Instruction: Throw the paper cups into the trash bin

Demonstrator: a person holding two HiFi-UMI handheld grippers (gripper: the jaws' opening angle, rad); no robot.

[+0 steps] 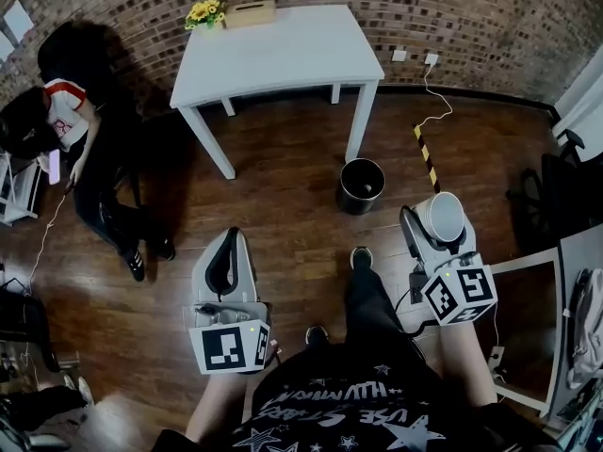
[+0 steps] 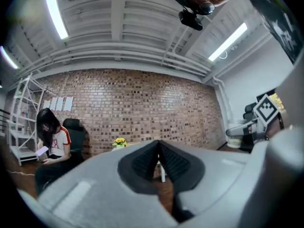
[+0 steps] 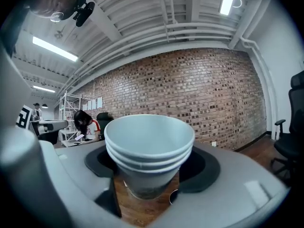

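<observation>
A stack of white paper cups stands upright between my right gripper's jaws, which are shut on its sides. In the head view that stack and the right gripper hover above the wooden floor, to the right of and nearer me than the black trash bin. The bin stands open on the floor by the white table's right front leg. My left gripper is lower left of the bin, shut and holding nothing; its dark pads meet.
A person in a red and white shirt sits at the far left, also seen in the left gripper view. Yellow flowers and a box sit on the table. A cable runs from a wall socket. An office chair stands at the right.
</observation>
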